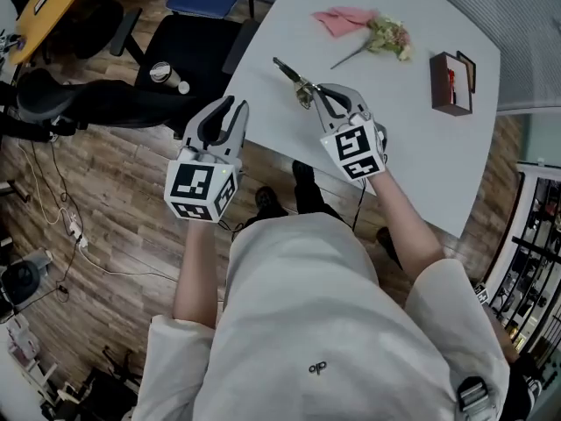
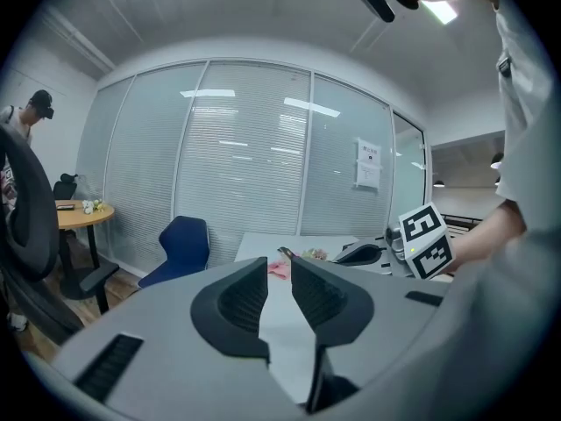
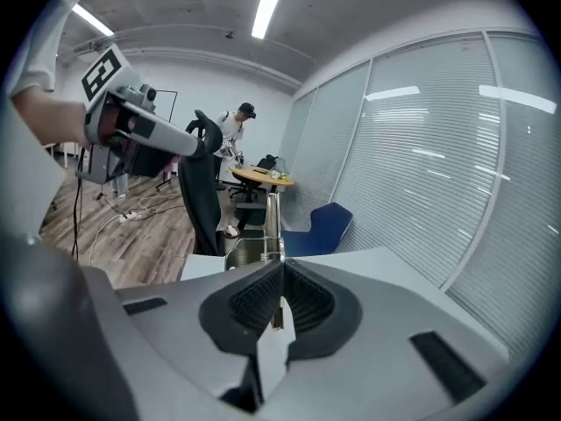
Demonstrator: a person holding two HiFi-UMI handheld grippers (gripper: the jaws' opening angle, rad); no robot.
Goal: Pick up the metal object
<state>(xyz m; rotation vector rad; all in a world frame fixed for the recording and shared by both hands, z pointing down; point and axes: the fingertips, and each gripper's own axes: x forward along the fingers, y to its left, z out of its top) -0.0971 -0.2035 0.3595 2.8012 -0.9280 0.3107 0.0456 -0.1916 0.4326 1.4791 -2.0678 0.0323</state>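
Right gripper view, right gripper (image 3: pixel 281 268) pinching metal object (image 3: pixel 273 226), maybe tongs

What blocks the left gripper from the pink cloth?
Likely yes: the left gripper hangs off the table, jaws apart and empty; only the metal object held by the right gripper pokes near its path to the pink cloth.

The white round-cornered table (image 1: pixel 421 147) carries a crumpled pink cloth (image 1: pixel 344 19) at its far side, a stemmed spray of pale flowers (image 1: pixel 386 39) just beside it, and a dark brown open box (image 1: pixel 450 83) further right. A slim metal object (image 1: pixel 294 75) is over the left edge; whether it touches the top is unclear.
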